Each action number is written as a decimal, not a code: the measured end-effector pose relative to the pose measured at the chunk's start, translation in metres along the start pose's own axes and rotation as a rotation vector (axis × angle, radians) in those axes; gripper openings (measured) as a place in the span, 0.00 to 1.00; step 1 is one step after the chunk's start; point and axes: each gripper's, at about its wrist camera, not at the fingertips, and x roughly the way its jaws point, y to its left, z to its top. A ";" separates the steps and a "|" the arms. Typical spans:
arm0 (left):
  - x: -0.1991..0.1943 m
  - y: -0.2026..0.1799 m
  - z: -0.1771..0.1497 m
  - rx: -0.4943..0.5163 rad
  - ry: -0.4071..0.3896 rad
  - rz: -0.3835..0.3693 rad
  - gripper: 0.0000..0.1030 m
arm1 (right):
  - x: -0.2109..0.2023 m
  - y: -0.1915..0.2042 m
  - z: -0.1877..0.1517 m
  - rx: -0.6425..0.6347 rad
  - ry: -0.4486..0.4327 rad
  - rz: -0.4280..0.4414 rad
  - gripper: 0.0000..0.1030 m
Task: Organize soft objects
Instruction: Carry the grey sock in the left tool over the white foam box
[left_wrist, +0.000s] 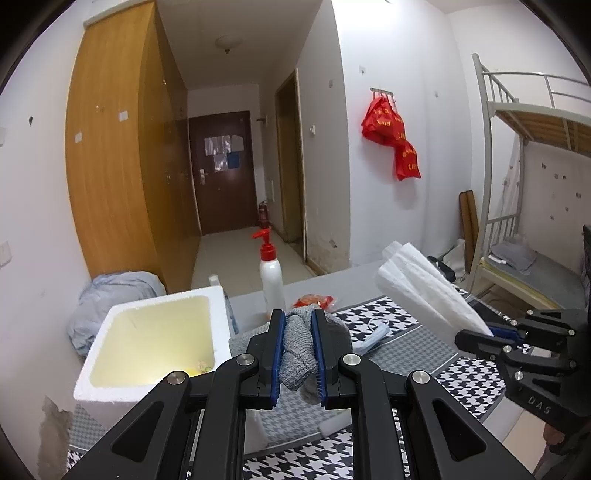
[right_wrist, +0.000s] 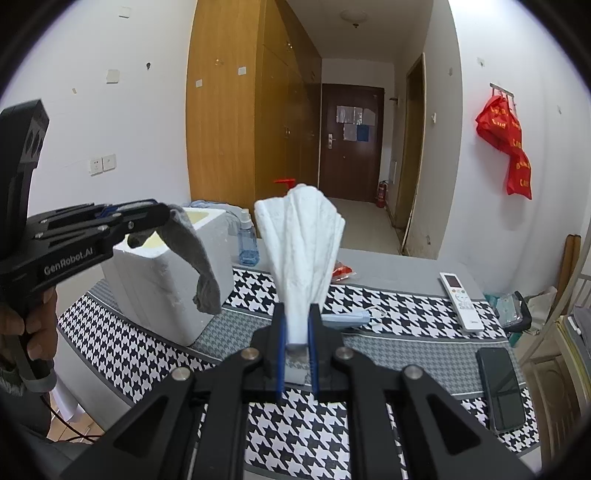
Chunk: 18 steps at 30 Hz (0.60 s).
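My left gripper is shut on a grey knitted cloth that bunches between its blue pads. From the right wrist view the same left gripper shows at the left, and the grey cloth droops from it beside the white foam box. My right gripper is shut on a white folded cloth that fans out upward. In the left wrist view the right gripper holds that white cloth up at the right. The foam box stands open at the left, with a yellowish inside.
A houndstooth mat covers the table. On it lie a white remote, a black phone, a pale blue mask and a red packet. A red-capped spray bottle and a blue bottle stand behind the box.
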 end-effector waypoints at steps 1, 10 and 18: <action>-0.001 0.001 0.002 0.002 -0.006 0.005 0.15 | 0.000 0.001 0.001 -0.001 -0.002 0.002 0.13; -0.006 0.011 0.017 0.007 -0.039 0.029 0.15 | 0.005 0.005 0.006 -0.011 -0.013 0.015 0.13; -0.006 0.028 0.032 -0.021 -0.061 0.067 0.15 | 0.007 0.011 0.013 -0.031 -0.021 0.028 0.13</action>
